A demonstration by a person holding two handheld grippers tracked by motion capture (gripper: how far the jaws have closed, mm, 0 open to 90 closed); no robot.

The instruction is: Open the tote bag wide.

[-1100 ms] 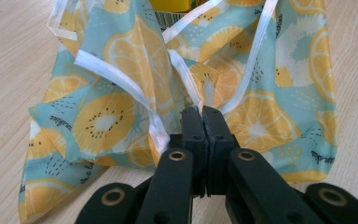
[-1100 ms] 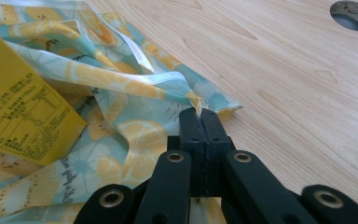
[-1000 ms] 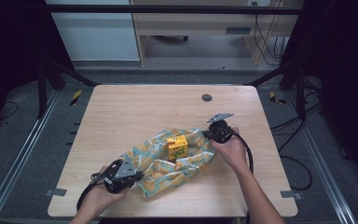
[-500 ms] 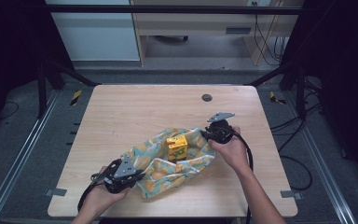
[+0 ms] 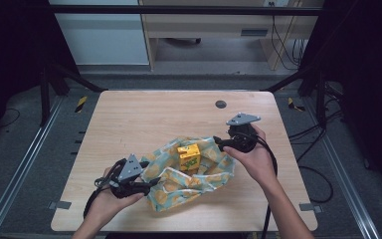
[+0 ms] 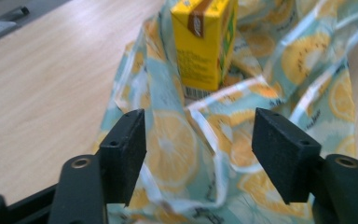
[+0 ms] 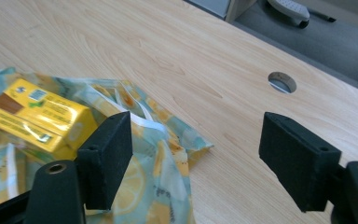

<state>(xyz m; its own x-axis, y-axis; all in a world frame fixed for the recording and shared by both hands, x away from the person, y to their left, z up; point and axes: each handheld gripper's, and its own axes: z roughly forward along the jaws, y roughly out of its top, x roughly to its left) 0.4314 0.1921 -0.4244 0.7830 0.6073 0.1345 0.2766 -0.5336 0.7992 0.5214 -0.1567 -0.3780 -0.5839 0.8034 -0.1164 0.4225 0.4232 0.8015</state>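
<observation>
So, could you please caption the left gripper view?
Open left gripper over lemon-print cloth, a yellow carton standing beyond.

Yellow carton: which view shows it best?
Left gripper view: the carton stands upright on the cloth, close and sharp, its printed side facing the camera, top cropped. Right gripper view shows its top, part hidden by a jaw. High view shows it whole but small.

Yellow carton [image 5: 189,155] on patterned cloth [image 5: 189,177], wooden table [image 5: 144,119]
</observation>
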